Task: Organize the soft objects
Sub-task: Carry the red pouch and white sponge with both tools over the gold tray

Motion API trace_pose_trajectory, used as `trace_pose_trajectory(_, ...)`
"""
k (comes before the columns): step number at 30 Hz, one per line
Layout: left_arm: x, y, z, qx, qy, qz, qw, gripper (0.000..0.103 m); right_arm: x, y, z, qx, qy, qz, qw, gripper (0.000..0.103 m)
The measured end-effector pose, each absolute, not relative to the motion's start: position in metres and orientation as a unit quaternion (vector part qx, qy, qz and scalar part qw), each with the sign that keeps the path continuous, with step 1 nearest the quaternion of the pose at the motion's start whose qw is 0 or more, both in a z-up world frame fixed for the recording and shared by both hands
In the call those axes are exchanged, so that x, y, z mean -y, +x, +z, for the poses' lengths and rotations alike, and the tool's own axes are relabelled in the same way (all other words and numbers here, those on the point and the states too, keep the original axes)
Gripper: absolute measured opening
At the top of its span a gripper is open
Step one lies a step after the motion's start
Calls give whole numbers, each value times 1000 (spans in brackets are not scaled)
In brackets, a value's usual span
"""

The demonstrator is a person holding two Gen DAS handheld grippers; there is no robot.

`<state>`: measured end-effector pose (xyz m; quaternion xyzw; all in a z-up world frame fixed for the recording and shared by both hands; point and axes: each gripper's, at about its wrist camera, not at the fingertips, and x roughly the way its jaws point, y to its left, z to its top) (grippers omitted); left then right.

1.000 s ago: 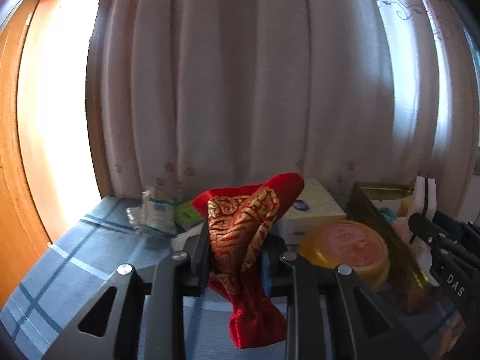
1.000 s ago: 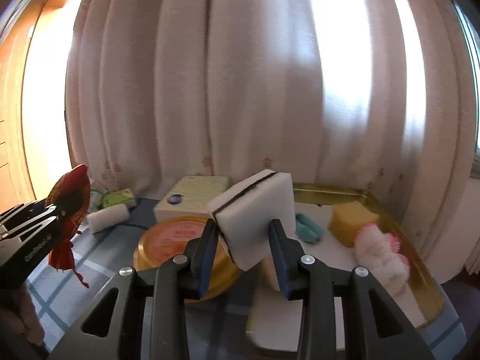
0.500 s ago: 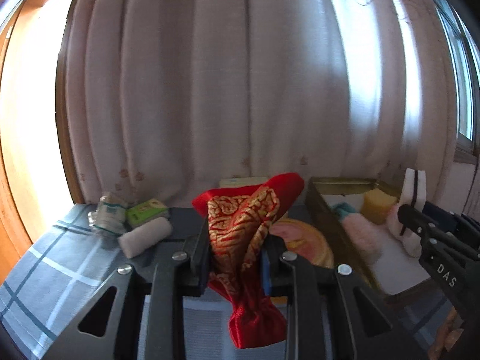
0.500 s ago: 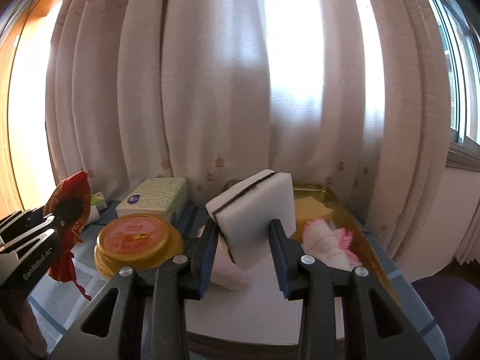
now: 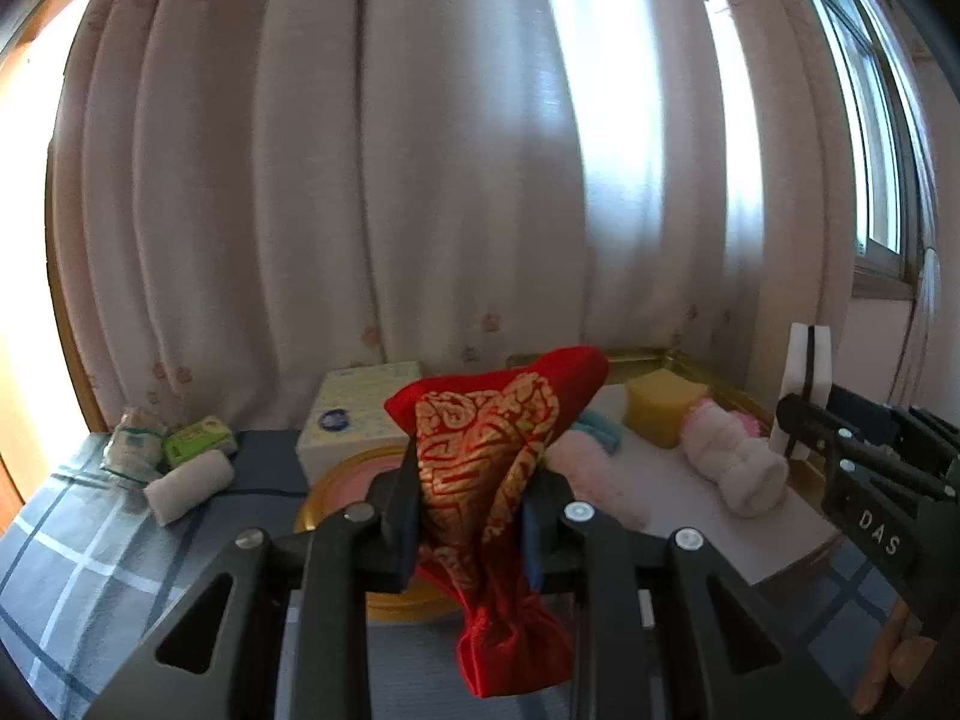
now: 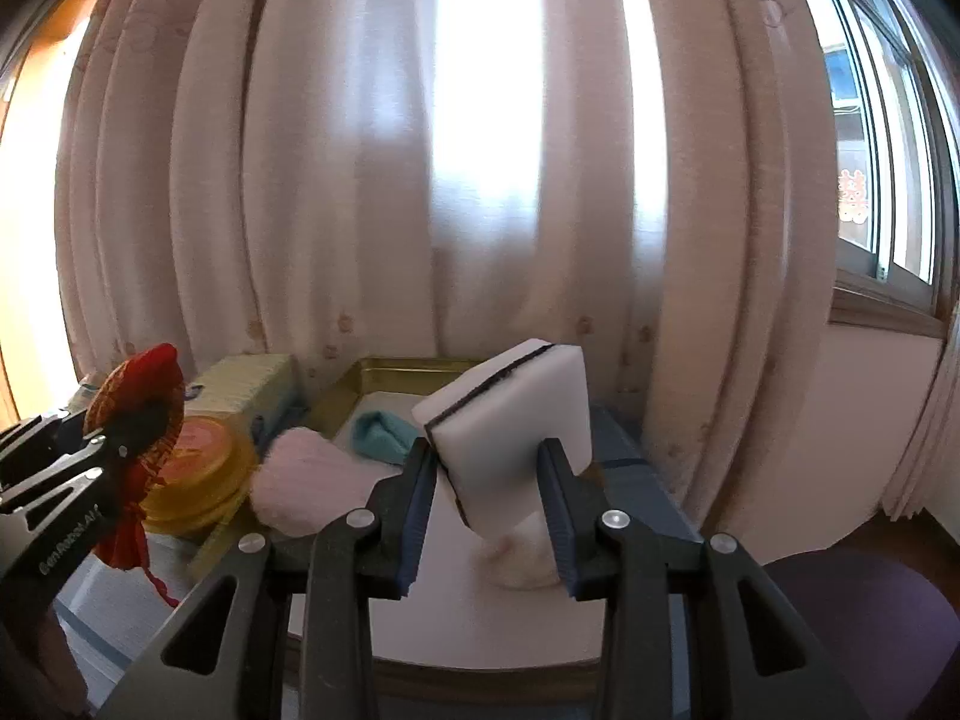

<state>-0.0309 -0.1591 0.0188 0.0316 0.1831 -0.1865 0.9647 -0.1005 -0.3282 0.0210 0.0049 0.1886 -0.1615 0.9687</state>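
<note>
My left gripper [image 5: 471, 492] is shut on a red and gold cloth pouch [image 5: 486, 468], which hangs down between the fingers above the table. My right gripper [image 6: 486, 480] is shut on a white sponge block [image 6: 516, 414] with a dark seam, held above the gold tray [image 6: 390, 367]. The tray holds a white liner, a yellow sponge [image 5: 663, 405], a teal cloth [image 6: 384, 435], a pink fluffy piece [image 6: 306, 480] and a white and pink plush roll [image 5: 732, 468]. In the left wrist view the right gripper [image 5: 804, 420] with its sponge appears at the far right.
A round gold tin with a pink lid [image 6: 201, 468] sits left of the tray, a tissue box [image 5: 360, 414] behind it. On the blue checked tablecloth [image 5: 90, 546] lie a rolled white cloth [image 5: 189, 486], a green packet [image 5: 201, 438] and a wrapped bundle [image 5: 132, 447]. Curtains hang close behind.
Both grippers have swung to the right with their loads still held. The tray now fills the right wrist view, and the tin and tissue box have slid left.
</note>
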Motion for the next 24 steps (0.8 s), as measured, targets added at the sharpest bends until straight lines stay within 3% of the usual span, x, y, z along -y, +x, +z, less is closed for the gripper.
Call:
trace_pose_trajectory(14,215,-42,21,-176,61,-255,949,24,364,-112,19,-199,4,-171,965,38)
trace_pose_trajectory(24,256,-28,16,-219,75,-283,931,24,365,-96,14,-251,-4,-127,960,38)
